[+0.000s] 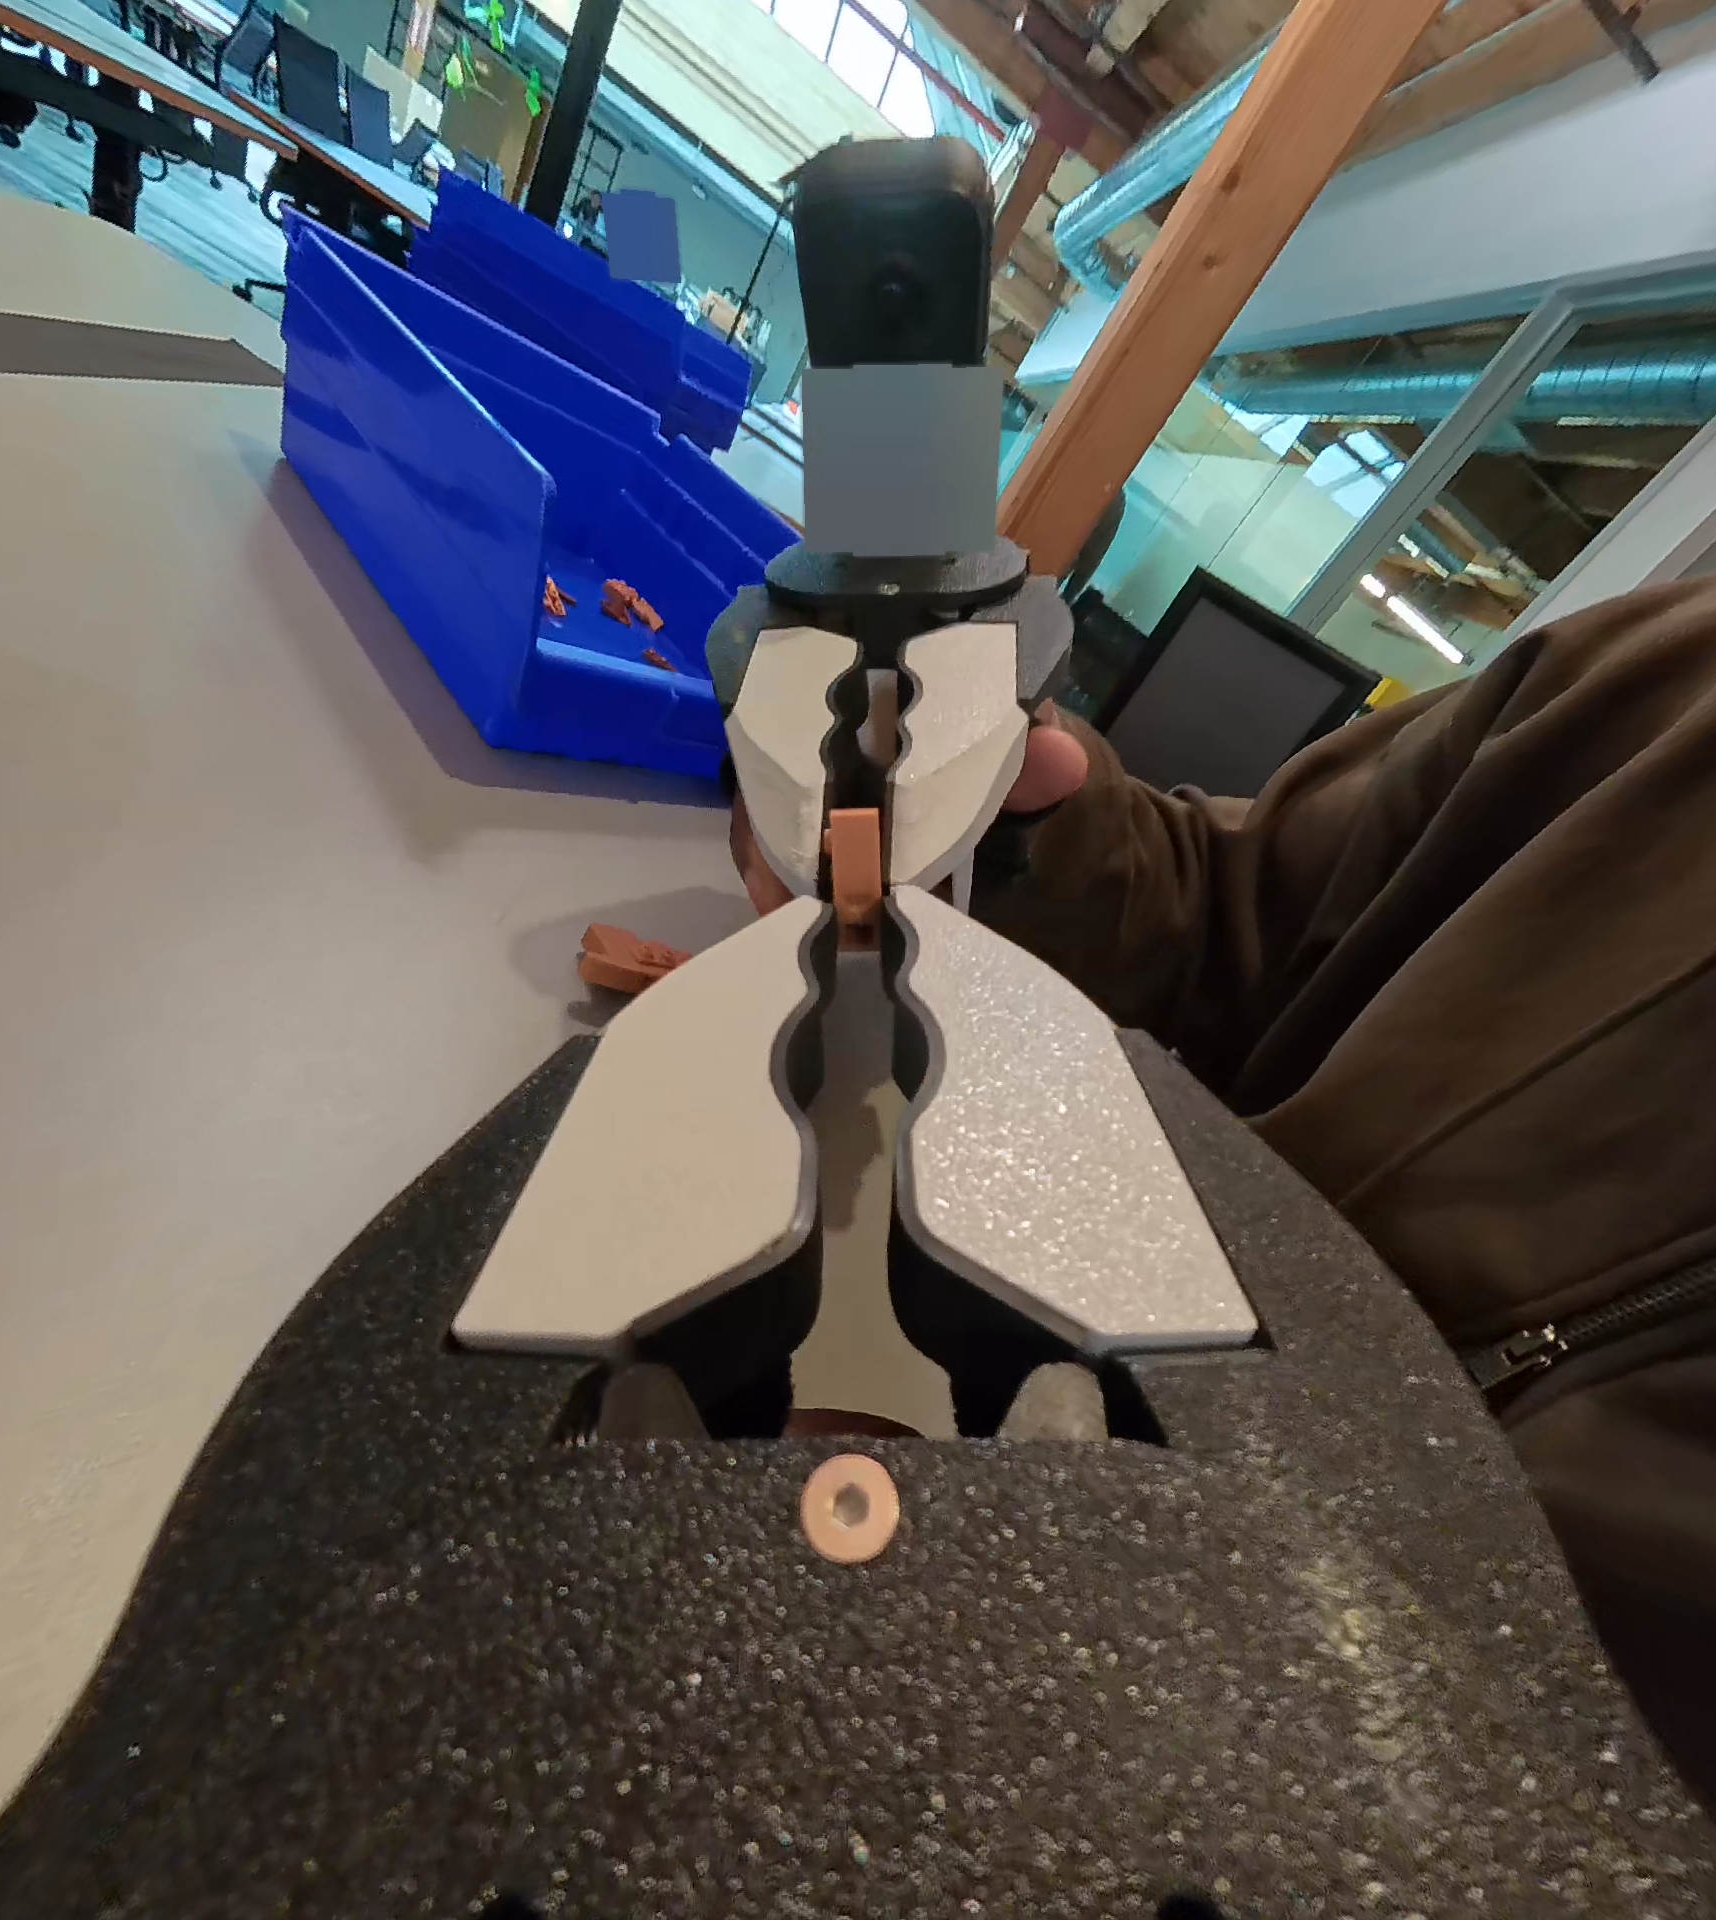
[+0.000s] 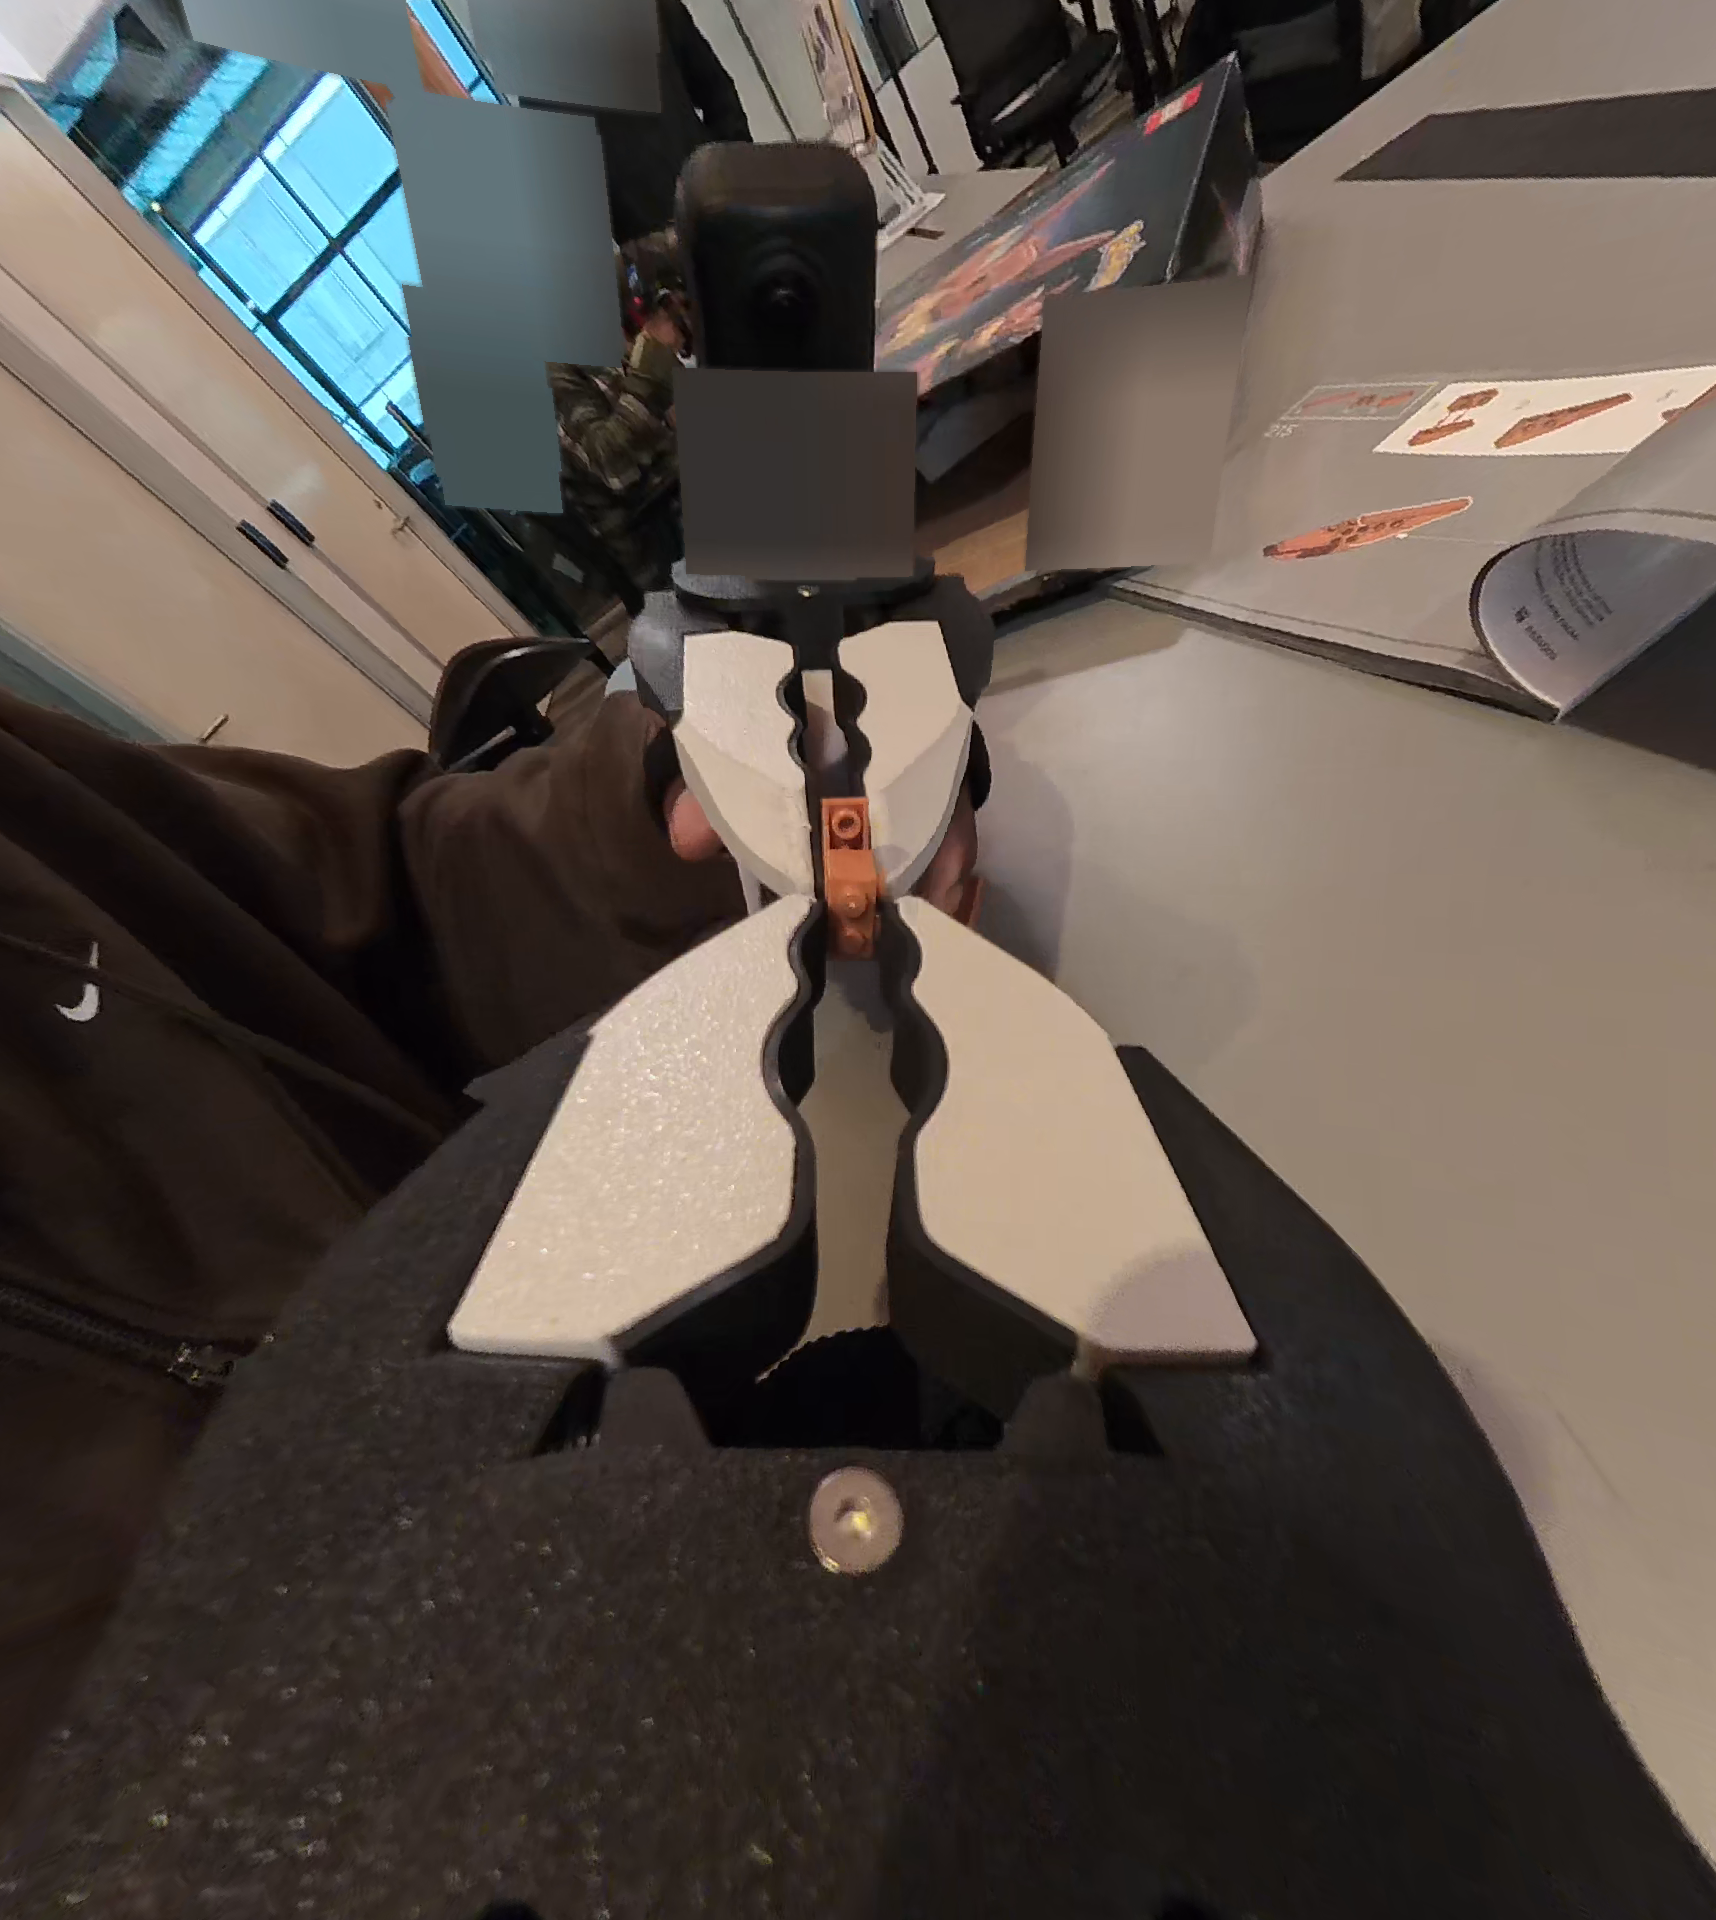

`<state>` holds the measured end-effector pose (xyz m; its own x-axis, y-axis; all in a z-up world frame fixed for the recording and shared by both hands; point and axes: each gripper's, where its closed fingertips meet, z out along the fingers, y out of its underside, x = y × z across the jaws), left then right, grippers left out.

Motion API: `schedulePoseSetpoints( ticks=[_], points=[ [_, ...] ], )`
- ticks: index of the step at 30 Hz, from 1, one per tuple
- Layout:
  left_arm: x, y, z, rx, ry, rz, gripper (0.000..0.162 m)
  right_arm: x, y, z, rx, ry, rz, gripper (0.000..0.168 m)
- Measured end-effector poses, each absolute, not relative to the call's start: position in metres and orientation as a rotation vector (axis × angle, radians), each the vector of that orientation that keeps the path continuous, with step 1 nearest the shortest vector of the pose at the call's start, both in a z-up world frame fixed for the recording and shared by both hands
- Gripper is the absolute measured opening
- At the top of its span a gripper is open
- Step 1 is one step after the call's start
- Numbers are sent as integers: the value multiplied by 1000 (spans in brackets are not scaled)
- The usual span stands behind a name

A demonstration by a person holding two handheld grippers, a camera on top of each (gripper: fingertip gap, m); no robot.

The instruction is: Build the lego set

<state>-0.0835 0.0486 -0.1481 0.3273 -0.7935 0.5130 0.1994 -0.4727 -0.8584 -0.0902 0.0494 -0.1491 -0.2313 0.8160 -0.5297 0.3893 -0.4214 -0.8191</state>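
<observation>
My two grippers meet tip to tip above the grey table. My left gripper is shut on a small brown lego piece, which is mostly hidden between its fingertips. My right gripper is shut on a small orange-brown lego piece with studs showing. The two pieces touch end to end. In the left wrist view the right gripper faces me and holds its piece. In the right wrist view the left gripper faces me and holds its piece.
A blue bin with several brown pieces stands on the table at the far left. A brown lego assembly lies loose near the grippers. An open instruction booklet and the set's box lie at the right. A person's brown jacket sleeve is close by. The tips of both grippers are at nearly the same place.
</observation>
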Motion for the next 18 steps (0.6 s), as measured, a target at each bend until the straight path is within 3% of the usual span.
schedulePoseSetpoints(
  ticks=[18],
  points=[
    [-65, 24, -192, -1880, 887, -1180, 7, -69, 26, -191, -1763, -1851, 1449, 9]
  ],
)
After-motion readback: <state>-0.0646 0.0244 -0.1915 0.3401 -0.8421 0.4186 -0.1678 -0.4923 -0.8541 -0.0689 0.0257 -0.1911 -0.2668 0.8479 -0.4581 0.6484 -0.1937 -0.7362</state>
